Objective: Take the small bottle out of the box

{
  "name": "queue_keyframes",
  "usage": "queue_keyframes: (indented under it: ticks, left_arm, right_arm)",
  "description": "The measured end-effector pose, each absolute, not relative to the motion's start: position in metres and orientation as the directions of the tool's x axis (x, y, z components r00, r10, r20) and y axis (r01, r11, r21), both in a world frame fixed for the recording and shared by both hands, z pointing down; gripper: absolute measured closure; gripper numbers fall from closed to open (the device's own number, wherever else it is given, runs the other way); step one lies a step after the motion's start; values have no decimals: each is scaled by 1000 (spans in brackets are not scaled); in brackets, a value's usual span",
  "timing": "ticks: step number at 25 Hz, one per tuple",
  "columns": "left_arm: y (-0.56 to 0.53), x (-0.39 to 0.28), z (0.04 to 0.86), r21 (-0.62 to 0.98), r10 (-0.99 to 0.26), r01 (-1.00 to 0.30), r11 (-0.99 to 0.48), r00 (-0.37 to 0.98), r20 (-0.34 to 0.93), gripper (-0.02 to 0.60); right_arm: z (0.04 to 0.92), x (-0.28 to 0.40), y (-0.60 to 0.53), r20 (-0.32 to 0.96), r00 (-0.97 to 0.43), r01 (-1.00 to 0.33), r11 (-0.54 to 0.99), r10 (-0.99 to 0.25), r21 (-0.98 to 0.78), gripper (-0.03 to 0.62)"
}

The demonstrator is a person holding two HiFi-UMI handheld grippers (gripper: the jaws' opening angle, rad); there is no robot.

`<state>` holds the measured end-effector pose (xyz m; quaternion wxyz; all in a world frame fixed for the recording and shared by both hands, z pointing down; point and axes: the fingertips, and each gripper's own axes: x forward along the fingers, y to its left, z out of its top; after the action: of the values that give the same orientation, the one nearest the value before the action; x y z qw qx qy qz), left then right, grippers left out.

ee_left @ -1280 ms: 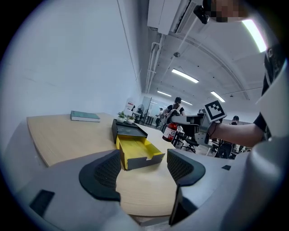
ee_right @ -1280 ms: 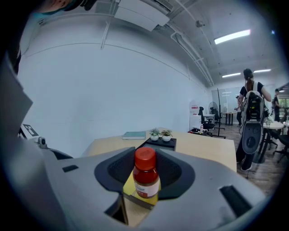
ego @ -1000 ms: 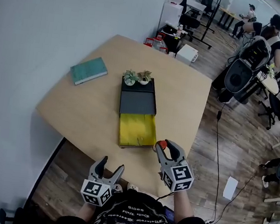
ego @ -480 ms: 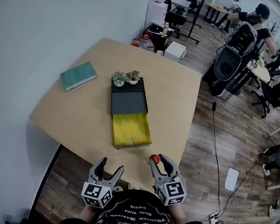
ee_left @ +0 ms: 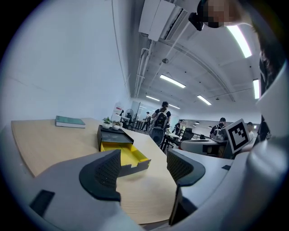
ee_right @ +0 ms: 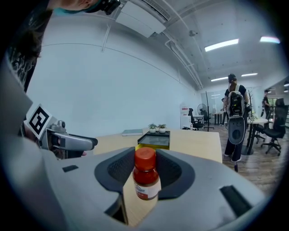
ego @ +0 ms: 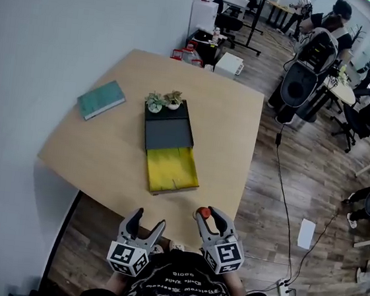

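I am gripping the small bottle (ee_right: 146, 175) in my right gripper (ego: 208, 214), jaws part-closed on it, apart from the box (ego: 171, 170); left gripper (ego: 147, 220) gaping empty.

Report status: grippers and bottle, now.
Right hand-held gripper shut on small bottle. Left hand-held gripper open, empty. Bottle out of the box. Nothing blocking.
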<state>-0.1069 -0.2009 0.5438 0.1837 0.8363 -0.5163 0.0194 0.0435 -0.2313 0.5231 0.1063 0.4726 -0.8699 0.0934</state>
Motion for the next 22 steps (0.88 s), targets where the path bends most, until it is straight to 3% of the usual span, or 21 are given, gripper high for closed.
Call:
queue_keyframes:
  ticks: [5,12,16,22]
  left_arm:
    - [-199,-103,541,275,-849,-867,-415,478,227,289]
    - [-197,-109,540,206,-869,-900,-384,428,250,527]
    - [-196,-115,541,234,-864,-897,-374,429,263,577]
    - [-189,-105,538,178,-838,-881,-439,473,274,577]
  right_arm:
    - [526,37,-228,276,-541,-835,547,-794,-61,447]
    - [527,34,-226,274,-547,-831,554,-791,-60,447]
    - [523,34,-227,266,-546,-832,552,-794,-60,447]
    - [522,33,-225,262,-554,-827,559,-790,-61,447]
